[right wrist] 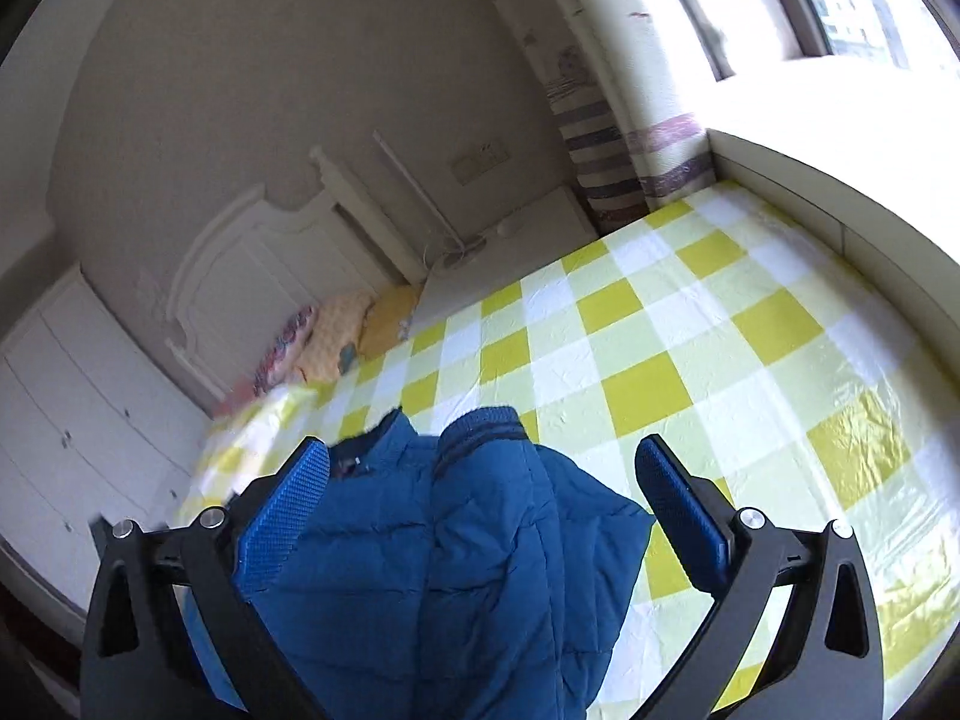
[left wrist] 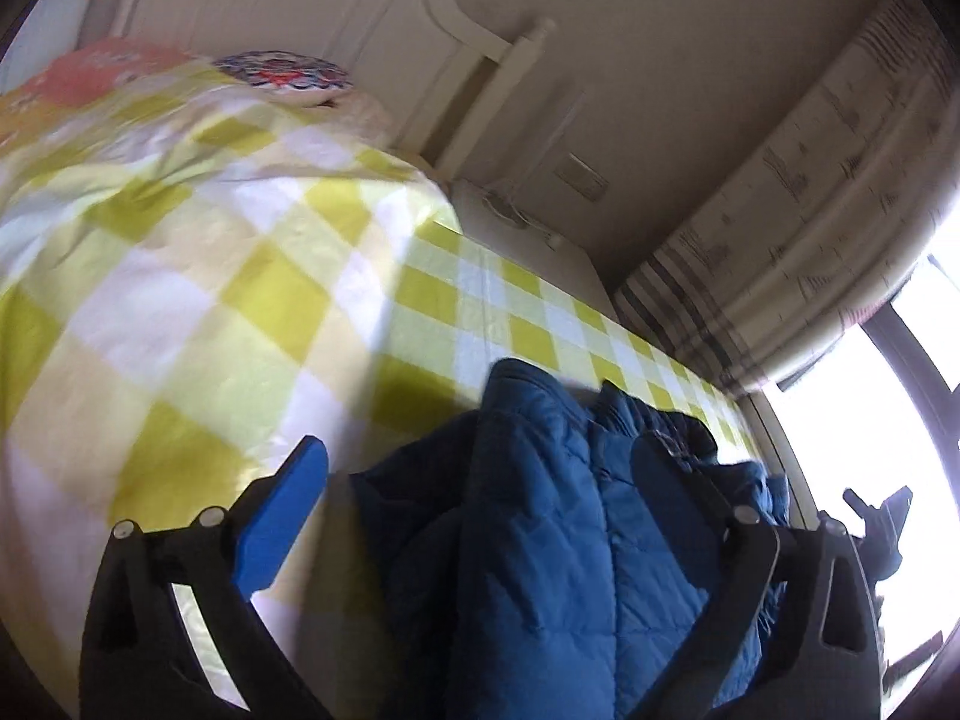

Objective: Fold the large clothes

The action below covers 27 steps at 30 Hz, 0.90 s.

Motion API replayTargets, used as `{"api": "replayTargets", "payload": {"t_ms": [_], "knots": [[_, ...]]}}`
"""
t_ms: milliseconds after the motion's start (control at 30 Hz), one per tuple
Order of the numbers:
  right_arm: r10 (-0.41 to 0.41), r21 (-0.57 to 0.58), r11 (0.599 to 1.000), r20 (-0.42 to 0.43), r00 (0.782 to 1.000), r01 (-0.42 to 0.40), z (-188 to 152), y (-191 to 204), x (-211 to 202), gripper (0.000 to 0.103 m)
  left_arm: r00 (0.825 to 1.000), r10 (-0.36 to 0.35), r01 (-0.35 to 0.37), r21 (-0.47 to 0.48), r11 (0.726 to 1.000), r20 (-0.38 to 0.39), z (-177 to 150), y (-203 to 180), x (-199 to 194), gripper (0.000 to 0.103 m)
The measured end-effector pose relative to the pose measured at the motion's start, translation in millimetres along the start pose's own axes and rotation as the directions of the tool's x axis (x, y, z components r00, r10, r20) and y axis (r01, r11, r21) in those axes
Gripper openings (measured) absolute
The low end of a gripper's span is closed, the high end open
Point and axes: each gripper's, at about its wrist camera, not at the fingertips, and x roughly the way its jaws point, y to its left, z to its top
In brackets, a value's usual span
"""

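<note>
Both tongs, left and right, stand wide apart, clamping nothing, with the blue quilted jacket bunched between their fingers on the near side of the checked bed; puffy, soft and probably slippery, it is best gripped at a hem or cuff.

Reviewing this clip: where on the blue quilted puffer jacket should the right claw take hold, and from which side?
Best guess: the ribbed cuff end of the sleeve on the blue quilted puffer jacket, approached from the near side along the sleeve. The cuff is the thinnest, firmest edge and points away from the open right claw, while the body is bunched on the yellow-and-white checked bedsheet.
</note>
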Motion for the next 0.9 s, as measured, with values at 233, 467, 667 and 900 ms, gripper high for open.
{"api": "replayTargets", "payload": {"t_ms": [233, 467, 667, 900], "knots": [[-0.233, -0.323, 0.930, -0.159, 0.959, 0.172, -27.0, 37.5, 71.9, 0.099, 0.981, 0.090, -0.057, 0.189, 0.980, -0.171, 1.5, -41.4, 71.7, 0.100], [-0.204, -0.350, 0.926, -0.152, 0.967, 0.140, -32.7, 43.2, 80.8, 0.025, 0.975, 0.072, -0.019, 0.247, 0.969, -0.208, 1.1, -55.7, 91.0, 0.009], [-0.083, -0.361, 0.925, 0.112, 0.990, 0.118, -7.6, 101.0, -35.4, 0.019, 0.998, -0.034, 0.019, 0.298, 0.954, 0.044, 26.3, -101.2, -23.1, 0.008], [-0.170, -0.209, 0.959, 0.116, 0.979, 0.191, 59.3, 108.5, -2.6, 0.019, 0.996, 0.084, -0.086, 0.222, 0.971, 0.018, 88.7, -113.7, 12.6, 0.010]]}}
